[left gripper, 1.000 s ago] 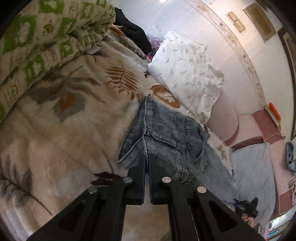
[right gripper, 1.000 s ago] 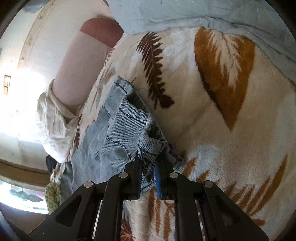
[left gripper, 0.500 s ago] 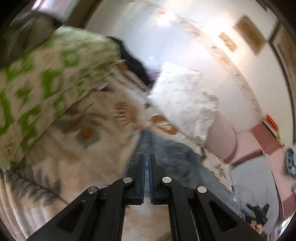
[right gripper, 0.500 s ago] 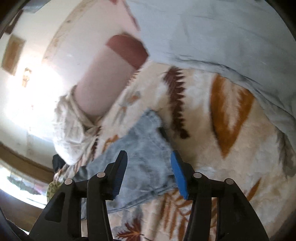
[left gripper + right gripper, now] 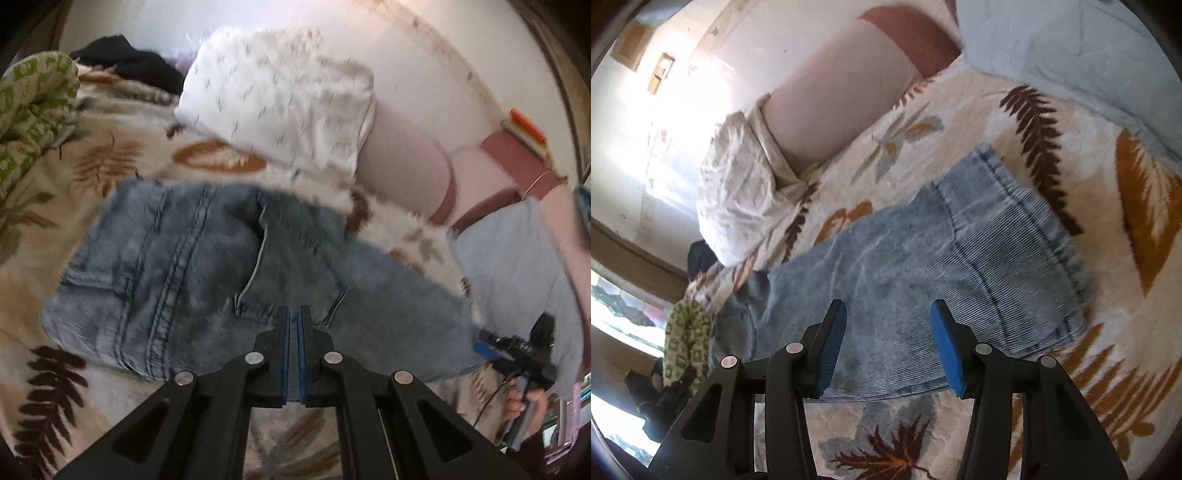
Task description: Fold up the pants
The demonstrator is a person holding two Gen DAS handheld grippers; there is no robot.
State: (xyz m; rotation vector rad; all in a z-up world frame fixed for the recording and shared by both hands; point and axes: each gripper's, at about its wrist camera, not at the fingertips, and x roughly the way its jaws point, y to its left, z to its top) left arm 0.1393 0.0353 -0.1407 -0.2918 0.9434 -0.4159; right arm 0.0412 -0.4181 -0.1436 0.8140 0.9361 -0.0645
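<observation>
Light blue denim pants (image 5: 207, 273) lie folded in a long strip on a cream blanket with leaf prints (image 5: 44, 229). My left gripper (image 5: 293, 314) is above their near middle, jaws nearly together with only a thin gap; I see no cloth between them. In the right wrist view the pants (image 5: 923, 266) stretch from the hem at right to the waist at left. My right gripper (image 5: 888, 317) is open and empty just above the near edge of the leg. The right gripper also shows in the left wrist view (image 5: 517, 350), beside the hem.
A white patterned pillow (image 5: 280, 96) and a pink bolster (image 5: 402, 173) lie behind the pants. A green-patterned quilt (image 5: 29, 110) is at the left, dark clothes (image 5: 125, 66) behind it. A pale blue sheet (image 5: 517, 266) covers the right side.
My right gripper let go of the pants' hem end and opened. My left gripper drew back from the waist edge and swung over the middle. The pants now lie flat.
</observation>
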